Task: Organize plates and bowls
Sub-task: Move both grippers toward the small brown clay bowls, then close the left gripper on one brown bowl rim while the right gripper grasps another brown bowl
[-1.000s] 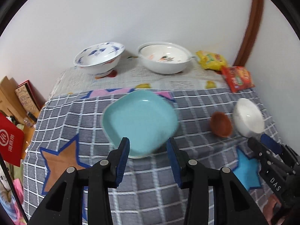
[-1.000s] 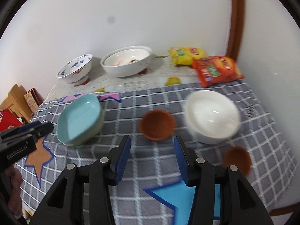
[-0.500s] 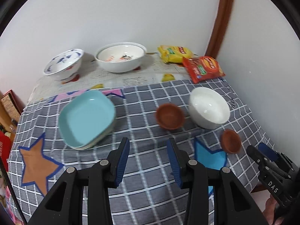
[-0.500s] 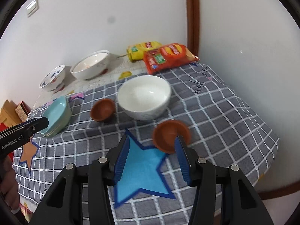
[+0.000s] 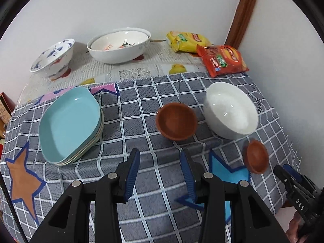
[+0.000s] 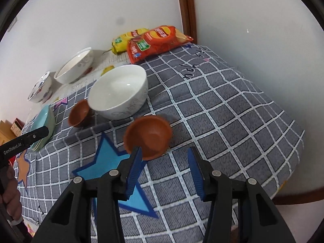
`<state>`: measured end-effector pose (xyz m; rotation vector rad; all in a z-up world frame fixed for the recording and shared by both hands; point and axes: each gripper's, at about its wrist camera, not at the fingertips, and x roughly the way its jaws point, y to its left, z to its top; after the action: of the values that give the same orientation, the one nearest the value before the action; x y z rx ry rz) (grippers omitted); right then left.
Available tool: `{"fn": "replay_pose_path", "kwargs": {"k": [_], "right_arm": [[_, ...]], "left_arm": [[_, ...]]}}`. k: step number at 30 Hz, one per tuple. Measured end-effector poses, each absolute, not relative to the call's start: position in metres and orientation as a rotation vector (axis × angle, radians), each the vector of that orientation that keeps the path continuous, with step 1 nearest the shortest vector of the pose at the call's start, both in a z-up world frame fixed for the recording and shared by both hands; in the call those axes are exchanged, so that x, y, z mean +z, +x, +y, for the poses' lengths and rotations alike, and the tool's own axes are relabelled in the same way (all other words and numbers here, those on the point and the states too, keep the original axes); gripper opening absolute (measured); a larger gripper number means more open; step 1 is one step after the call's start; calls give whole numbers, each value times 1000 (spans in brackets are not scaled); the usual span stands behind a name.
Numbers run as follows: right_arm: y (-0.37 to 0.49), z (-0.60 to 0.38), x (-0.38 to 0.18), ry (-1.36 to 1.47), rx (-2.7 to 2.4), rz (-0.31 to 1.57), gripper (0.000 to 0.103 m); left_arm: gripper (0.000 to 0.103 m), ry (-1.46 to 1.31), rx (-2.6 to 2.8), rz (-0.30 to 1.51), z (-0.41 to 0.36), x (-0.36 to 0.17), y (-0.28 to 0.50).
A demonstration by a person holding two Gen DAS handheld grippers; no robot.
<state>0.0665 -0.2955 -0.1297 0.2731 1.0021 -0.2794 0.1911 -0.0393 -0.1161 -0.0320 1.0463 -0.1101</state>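
We see the checked tablecloth (image 5: 154,109) carrying most of the crockery, and the sorting looks only partly done. The largest piece settled is the stack of teal plates (image 5: 68,121), nested at the cloth's left side; we count at least 3 rims, though the lower ones are hard to separate. The plain white bowl (image 5: 229,109) sits loose toward the right, with 1 brown bowl (image 5: 176,121) just beside it on the left and a second, smaller-looking brown bowl (image 6: 148,136) near the front edge. These 3 are not yet nested, so we judge them to be what is left.

At the back, a patterned white bowl (image 5: 119,44) and a blue-flowered bowl (image 5: 53,57) stand on a paper sheet (image 5: 131,69); whether they belong to the job we cannot tell.

The left gripper (image 5: 160,169) hangs empty, jaws apart, above bare cloth. The right gripper (image 6: 164,167) is also apart and holds nothing, its left pad overlapping the near brown bowl's rim in view; contact is unclear.
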Motion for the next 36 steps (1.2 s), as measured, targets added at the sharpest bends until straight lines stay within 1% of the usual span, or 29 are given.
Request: {"fn": "replay_pose_path", "kwargs": {"k": [3,10,16,23,25,26,34,36], "right_arm": [[73,-301,-141,297,-296,1010,47],[86,-308,-164,352,-303,1029,41],[99,-307,-177,346,-308,1051,39],[103,-309,-180,335,-317,1028,39],[102,-310,-182,343,-320,1014,39],[102,-310,-182,343,-320,1008,39],[104,-304,-185,272,-330,995,40],[103,-305,-185,278,-331,989,41]], "left_arm": [[39,-22,-108,1056,-37,-124,205],[39,4,-127,1081,-41,-143,237],[39,-1,-146,1111,-45,-161,259],[37,-4,-158,1133,-48,-176,271],[31,-8,-168,1141,-49,-179,273],[30,-6,-167,1147,-50,-182,273],[29,8,-177,1137,-54,-185,275],[29,0,-183,1135,-53,-185,276]]}}
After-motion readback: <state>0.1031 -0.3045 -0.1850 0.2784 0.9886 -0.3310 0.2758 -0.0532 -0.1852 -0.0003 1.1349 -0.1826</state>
